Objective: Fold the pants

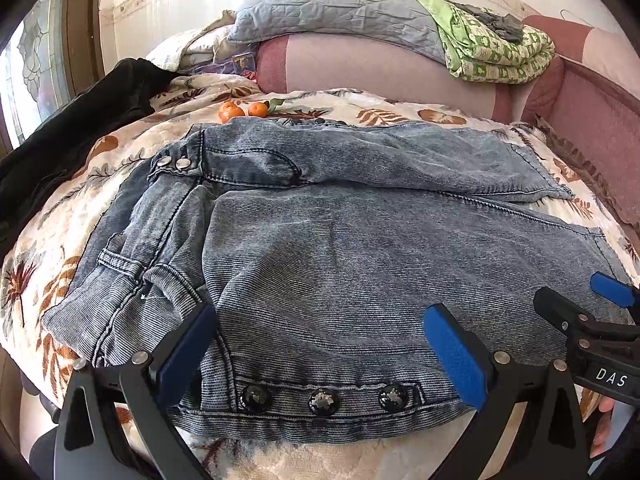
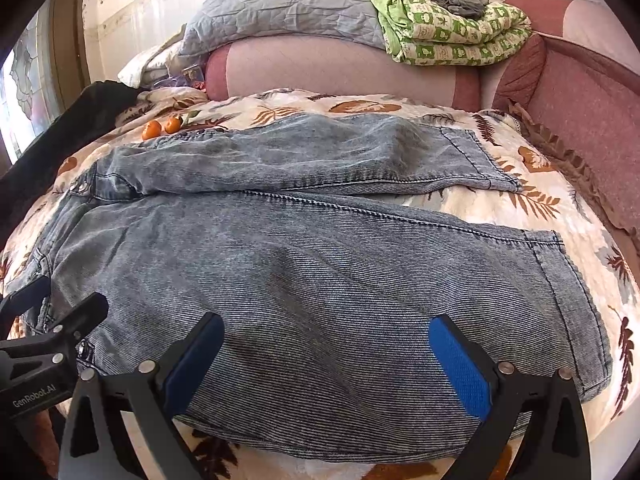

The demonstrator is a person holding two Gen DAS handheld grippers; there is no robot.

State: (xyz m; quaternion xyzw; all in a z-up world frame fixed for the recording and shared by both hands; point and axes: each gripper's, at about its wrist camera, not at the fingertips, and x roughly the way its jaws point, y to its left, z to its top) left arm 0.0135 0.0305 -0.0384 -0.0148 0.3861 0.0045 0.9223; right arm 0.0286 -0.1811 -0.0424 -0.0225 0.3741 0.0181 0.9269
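Two claws, left claw (image 1: 320, 344) and right claw (image 2: 326, 356), hover released at the bottom of each frame over grey-blue pants (image 2: 312, 272). Pants lie spread across a leaf-patterned bed (image 2: 360, 106), two oranges (image 1: 242, 110) at upper left.

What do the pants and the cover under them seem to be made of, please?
The pants look like washed blue-grey denim: diagonal twill ribbing, stitched seams, metal snaps. The cover looks like a soft plush or fleece blanket with a printed leaf pattern and a slight sheen; the exact fibre cannot be told.

One pair of pants (image 1: 340, 248), two oranges (image 1: 243, 109), two grippers (image 1: 320, 344).
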